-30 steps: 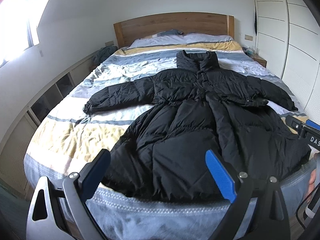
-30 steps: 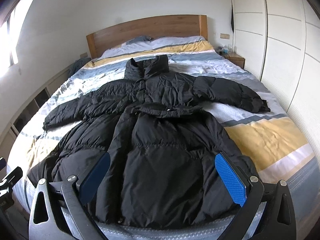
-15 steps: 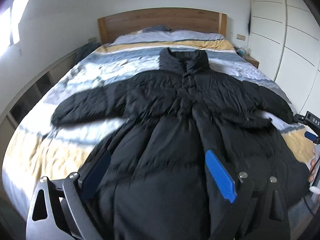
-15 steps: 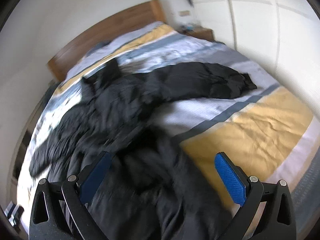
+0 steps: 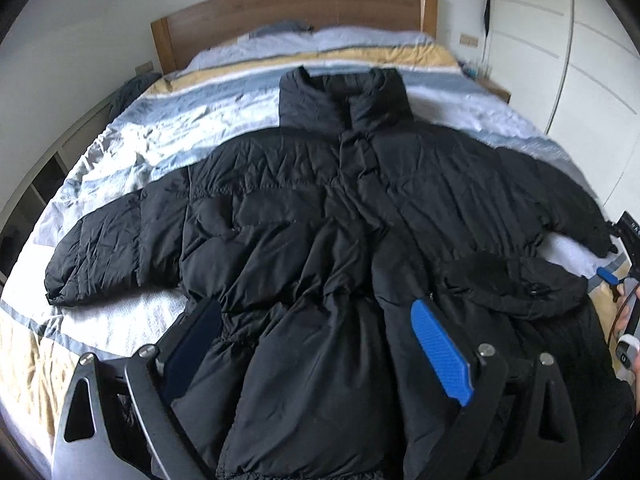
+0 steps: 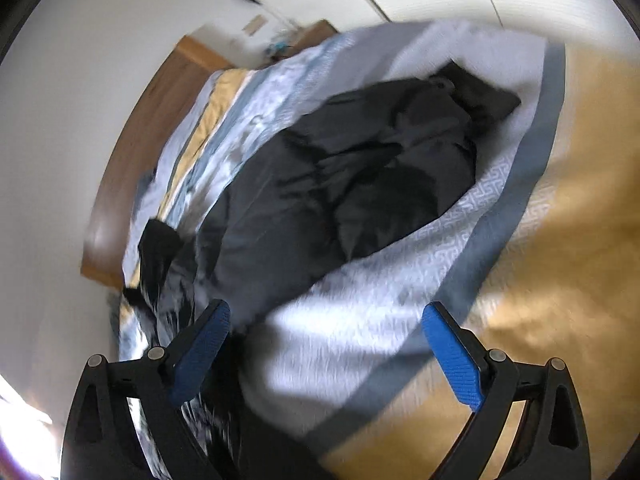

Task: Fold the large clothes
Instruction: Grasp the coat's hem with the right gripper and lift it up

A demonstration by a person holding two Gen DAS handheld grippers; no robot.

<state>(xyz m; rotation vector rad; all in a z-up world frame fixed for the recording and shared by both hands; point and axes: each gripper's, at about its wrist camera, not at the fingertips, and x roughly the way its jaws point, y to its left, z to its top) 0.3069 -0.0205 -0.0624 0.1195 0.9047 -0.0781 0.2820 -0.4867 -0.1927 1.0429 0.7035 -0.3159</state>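
A large black puffer coat (image 5: 320,216) lies spread face up on the bed, collar toward the headboard, both sleeves out to the sides. My left gripper (image 5: 316,344) is open and empty, hovering over the coat's lower body. My right gripper (image 6: 328,344) is open and empty, over the bedspread beside the coat's right sleeve (image 6: 360,168); this view is tilted and blurred. The right gripper also shows at the right edge of the left wrist view (image 5: 618,276), near the sleeve cuff.
The bed has a striped blue, white and yellow cover (image 5: 132,148) and a wooden headboard (image 5: 280,8). White wardrobe doors (image 5: 580,60) stand to the right, with a bedside table (image 5: 494,88) by them. Low shelving (image 5: 40,188) runs along the left wall.
My left gripper has moved forward over the coat's middle. My right gripper has swung right and rolled, now over the bedspread next to the right sleeve. Both stay open.
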